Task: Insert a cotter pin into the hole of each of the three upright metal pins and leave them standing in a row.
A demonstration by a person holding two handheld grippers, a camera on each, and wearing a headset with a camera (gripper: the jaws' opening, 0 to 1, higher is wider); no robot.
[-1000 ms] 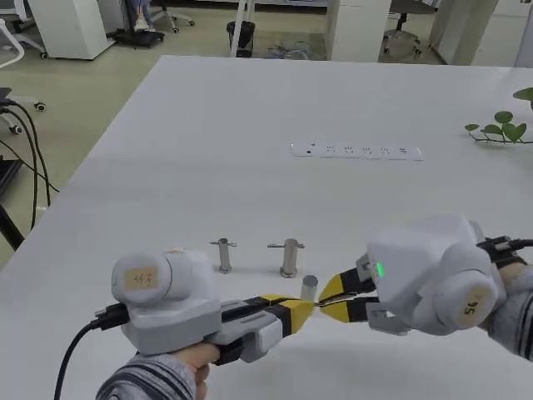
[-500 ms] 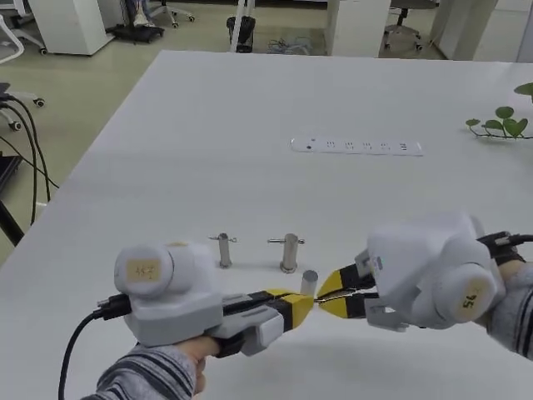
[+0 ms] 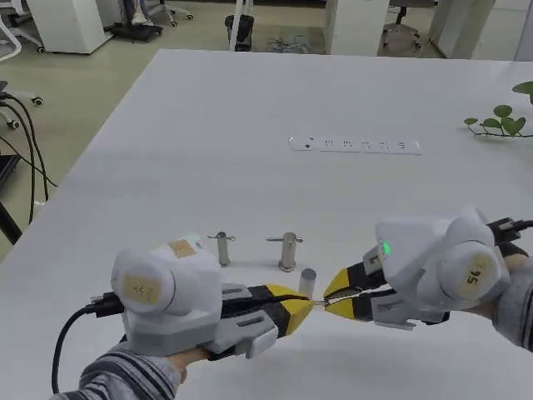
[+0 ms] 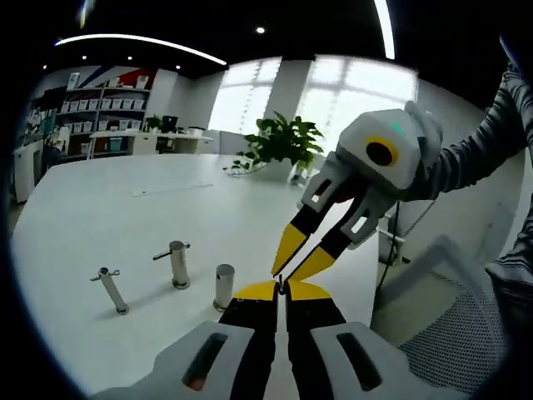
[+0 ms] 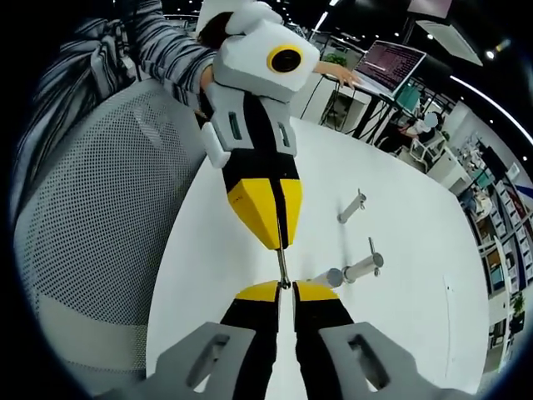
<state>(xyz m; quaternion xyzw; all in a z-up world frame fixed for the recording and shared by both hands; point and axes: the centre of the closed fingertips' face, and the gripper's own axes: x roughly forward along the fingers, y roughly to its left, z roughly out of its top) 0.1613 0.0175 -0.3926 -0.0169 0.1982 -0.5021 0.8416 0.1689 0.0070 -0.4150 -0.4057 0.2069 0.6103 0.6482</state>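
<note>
Two of three done: left metal pin [image 3: 222, 248] and middle metal pin [image 3: 288, 252] stand cross-pinned on the worktop [image 3: 250, 150]. The last cotter pin [image 5: 282, 267] is pinched tip to tip between the left gripper [image 3: 301, 304] and right gripper [image 3: 331, 297]. Both look clamped narrow on it, just beside the bare metal pin [image 3: 308, 282]. Next, probably: one gripper releases and the other lines the cotter pin up with the cross-hole. Can't tell which way the hole faces.

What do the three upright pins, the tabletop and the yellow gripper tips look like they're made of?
Upright pins: bare metal, likely steel, grey with a dull sheen. Tabletop: white, smooth and matte, probably laminate. Tips of the left gripper and right gripper: matte yellow, plastic or rubber; hard to tell which. Cotter pin pinched between both: thin grey wire, apparently metal.
</note>
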